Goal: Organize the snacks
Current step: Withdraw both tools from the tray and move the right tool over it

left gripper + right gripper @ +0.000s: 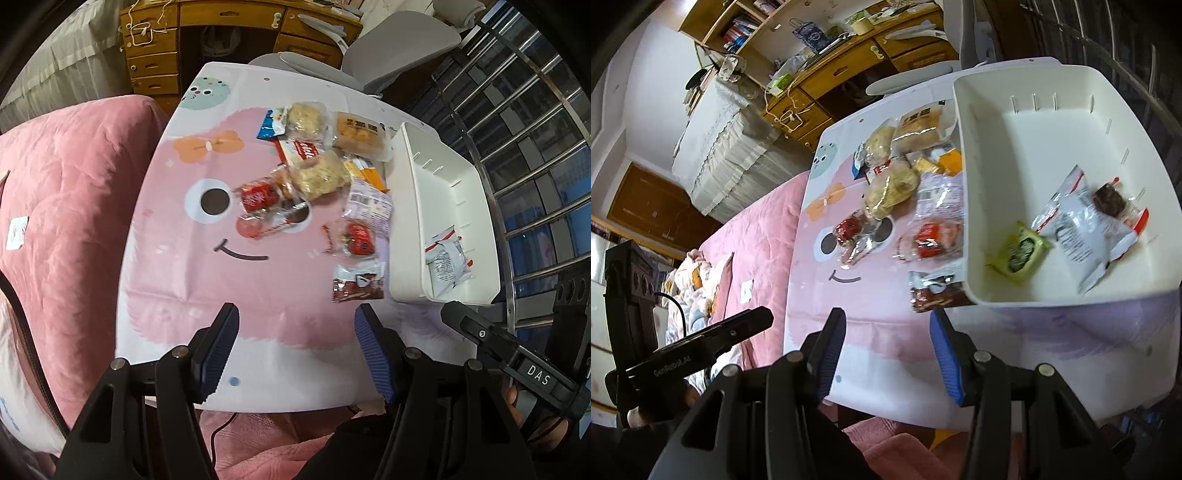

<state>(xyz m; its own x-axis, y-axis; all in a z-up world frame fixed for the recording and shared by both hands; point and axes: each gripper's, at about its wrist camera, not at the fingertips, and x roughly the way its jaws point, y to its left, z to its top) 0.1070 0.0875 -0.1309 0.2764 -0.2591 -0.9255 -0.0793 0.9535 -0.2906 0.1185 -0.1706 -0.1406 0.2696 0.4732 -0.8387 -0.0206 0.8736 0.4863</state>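
Pink bedding (66,192) lies to the left of my surface (177,266), which wears a pink cartoon-face cover, and a wooden desk (155,48) stands behind it. Loose snacks (314,173) are heaped on the far right part of that cover: pale puffed cakes in clear wrap, red-wrapped sweets, a yellow-orange pack, and a brown chocolate packet (356,286) nearest me, just beside the white bin (410,177). My left tool (295,325) hovers above the bare near part of the cover, its blue pads wide apart and holding nothing. My right tool (888,328) is equally wide and empty, near the bin's front corner. From the left wrist I see only 1 white-and-red packet (445,262) in the bin; the right wrist also reveals a small green packet (1021,253) and a dark brown piece (1110,199) beside it.
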